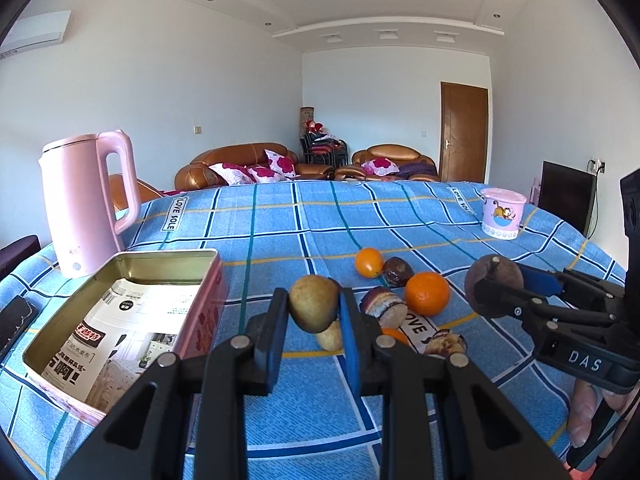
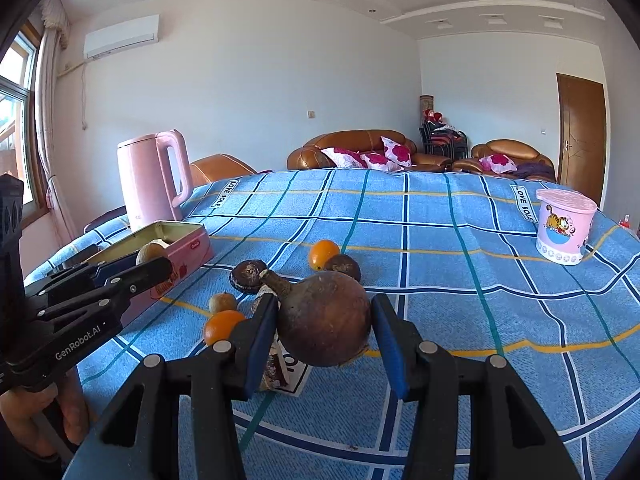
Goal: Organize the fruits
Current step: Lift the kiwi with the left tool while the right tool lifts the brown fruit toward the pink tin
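Roughly: left gripper (image 1: pixel 314 312) fingers pinching one yellowish fruit (image 1: pixel 313 307) beside one pink tin (image 1: pixel 200 312), right gripper (image 2: pixel 325 334) fingers pinching one brown pear (image 2: pixel 324 320), three oranges (image 1: pixel 427 294) visible on the counter (image 1: pixel 280 224).

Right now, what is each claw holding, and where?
Left claw: tan fruit, gripped across its sides. Right claw: dark brown stemmed fruit, likewise.

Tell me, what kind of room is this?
Most likely a home living room: brown leather sofas with floral cushions along the far wall, a wall air conditioner, and a table under a blue checked cloth.
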Demonstrator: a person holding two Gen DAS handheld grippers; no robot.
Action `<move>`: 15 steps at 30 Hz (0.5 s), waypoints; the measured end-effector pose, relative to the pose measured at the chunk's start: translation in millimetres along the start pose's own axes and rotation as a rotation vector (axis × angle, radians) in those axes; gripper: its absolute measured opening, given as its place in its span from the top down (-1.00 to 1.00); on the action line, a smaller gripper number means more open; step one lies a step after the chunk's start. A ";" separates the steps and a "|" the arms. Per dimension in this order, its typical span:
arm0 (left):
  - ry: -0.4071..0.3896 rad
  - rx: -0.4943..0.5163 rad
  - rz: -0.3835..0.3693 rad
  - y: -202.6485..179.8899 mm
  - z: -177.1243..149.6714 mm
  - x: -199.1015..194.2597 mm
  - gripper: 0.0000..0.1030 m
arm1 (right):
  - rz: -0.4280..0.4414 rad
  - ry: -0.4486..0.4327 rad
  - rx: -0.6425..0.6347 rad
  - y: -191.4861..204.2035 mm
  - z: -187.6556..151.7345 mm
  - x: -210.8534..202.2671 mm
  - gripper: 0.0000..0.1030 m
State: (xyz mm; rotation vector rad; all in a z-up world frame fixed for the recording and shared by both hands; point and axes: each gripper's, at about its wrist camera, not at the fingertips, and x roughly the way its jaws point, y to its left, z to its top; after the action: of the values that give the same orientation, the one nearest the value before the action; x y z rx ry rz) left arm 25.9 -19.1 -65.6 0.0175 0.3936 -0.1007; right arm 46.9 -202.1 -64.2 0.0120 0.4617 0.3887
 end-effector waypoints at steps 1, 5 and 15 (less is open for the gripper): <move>-0.004 0.002 0.001 -0.2 -0.1 -0.8 0.48 | 0.000 -0.004 0.000 0.0 0.0 -0.6 0.03; -0.017 0.011 0.004 -1.6 -0.8 -2.9 0.48 | 0.000 -0.023 -0.001 -0.3 -0.7 -3.9 0.03; -0.048 0.027 0.011 -4.5 -2.1 -7.7 0.48 | 0.003 -0.067 -0.008 0.1 -2.4 -11.4 0.03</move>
State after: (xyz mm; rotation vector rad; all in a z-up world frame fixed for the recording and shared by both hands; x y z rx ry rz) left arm 17.6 -22.8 -64.5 0.0441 0.3437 -0.0955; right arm 36.4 -206.3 -61.4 0.0178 0.3938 0.3915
